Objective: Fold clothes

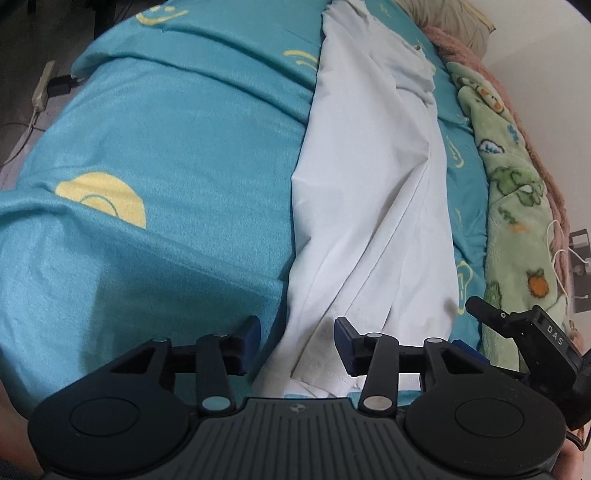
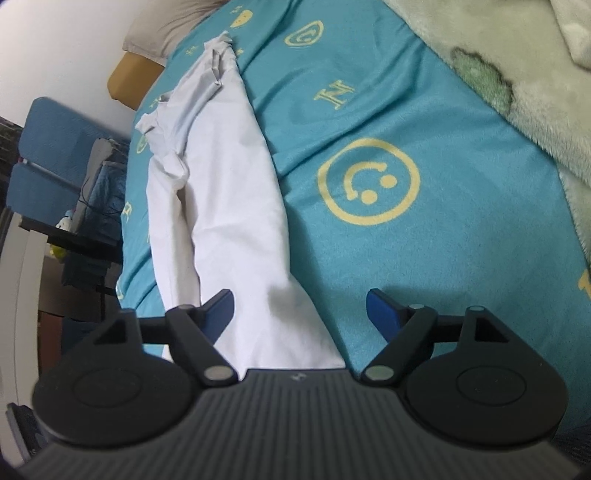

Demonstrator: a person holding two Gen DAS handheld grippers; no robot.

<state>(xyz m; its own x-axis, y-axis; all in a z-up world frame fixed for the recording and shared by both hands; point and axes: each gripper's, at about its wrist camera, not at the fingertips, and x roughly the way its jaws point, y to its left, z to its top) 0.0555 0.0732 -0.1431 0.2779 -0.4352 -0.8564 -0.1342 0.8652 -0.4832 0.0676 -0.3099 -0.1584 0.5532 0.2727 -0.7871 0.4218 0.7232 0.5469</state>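
A white garment [image 1: 373, 192] lies in a long, creased strip on the teal bed sheet [image 1: 166, 155]. My left gripper [image 1: 297, 338] is open, its blue-padded fingers straddling the garment's near end just above the cloth. The right gripper's black body [image 1: 532, 332] shows at the right of that view. In the right wrist view the same white garment [image 2: 225, 192] runs away toward the pillow. My right gripper [image 2: 301, 314] is open wide over the garment's near end, the left pad [image 2: 221, 310] over the cloth, the right pad [image 2: 380, 310] over bare sheet.
A green patterned fleece blanket [image 1: 517, 192] lies bunched along the bed's wall side, and also shows in the right wrist view [image 2: 517, 66]. A beige pillow [image 2: 170, 26] sits at the bed's head. A power strip [image 1: 44, 88] lies on the floor. Blue furniture [image 2: 48, 147] stands beside the bed.
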